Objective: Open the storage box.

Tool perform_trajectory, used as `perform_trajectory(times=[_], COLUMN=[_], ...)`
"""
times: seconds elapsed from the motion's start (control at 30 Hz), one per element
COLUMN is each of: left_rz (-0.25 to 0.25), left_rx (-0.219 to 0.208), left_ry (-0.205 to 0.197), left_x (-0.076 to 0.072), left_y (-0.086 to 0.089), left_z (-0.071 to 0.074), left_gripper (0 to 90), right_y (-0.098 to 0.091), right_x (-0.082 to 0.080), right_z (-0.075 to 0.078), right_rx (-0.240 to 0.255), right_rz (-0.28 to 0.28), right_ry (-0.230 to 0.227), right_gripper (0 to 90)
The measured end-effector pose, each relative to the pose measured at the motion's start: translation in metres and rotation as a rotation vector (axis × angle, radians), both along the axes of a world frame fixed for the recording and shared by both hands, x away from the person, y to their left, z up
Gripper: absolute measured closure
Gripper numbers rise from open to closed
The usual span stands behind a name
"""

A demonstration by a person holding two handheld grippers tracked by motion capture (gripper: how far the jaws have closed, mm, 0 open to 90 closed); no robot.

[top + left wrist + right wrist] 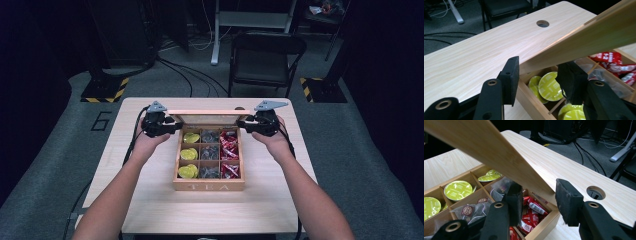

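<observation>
Forearms enter from below, each hand carrying a hand-held gripper at one end of the raised lid (202,112) of a wooden tea box (209,186) standing mid-surface (150,200). Left hand-held gripper (537,80): jaws straddle the lid's edge; contact cannot be told. Right hand-held gripper (537,202): jaws likewise astride the lid, grip unclear. Compartments hold green capsules (189,154), clear sachets (210,152) and red packets (229,150). Lid tilted, half open.
</observation>
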State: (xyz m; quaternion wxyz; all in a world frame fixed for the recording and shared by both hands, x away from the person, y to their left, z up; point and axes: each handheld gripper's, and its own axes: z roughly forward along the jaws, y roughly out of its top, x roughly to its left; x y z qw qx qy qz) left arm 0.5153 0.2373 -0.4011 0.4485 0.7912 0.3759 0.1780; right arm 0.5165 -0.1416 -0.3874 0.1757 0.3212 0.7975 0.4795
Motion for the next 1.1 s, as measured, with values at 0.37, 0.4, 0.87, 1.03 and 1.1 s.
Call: perform_trajectory(times=[0.37,0.4,0.87,1.03,1.1], left_rz=[0.035,0.043,0.037,0.041,0.043], left_rx=[0.022,0.022,0.000,-0.006,-0.007], left_ry=[-0.013,-0.018,-0.026,-0.026,-0.029], left_x=[0.013,0.014,0.018,0.018,0.019], left_y=[-0.008,-0.009,-0.007,-0.008,-0.008], left_z=[-0.016,-0.017,-0.018,-0.018,-0.018], left_gripper=[57.2,57.4,58.2,58.4,58.5], right_y=[0.000,0.000,0.000,-0.001,-0.001], right_x=[0.002,0.002,0.006,0.008,0.008], right_z=[0.001,0.001,0.001,0.001,0.001], right_rx=[0.011,0.012,0.035,0.039,0.044], right_rz=[-0.009,-0.009,-0.019,-0.014,-0.019], right_ry=[0.009,0.009,0.001,-0.003,-0.002], right_gripper=[57.9,57.9,58.1,57.9,57.9])
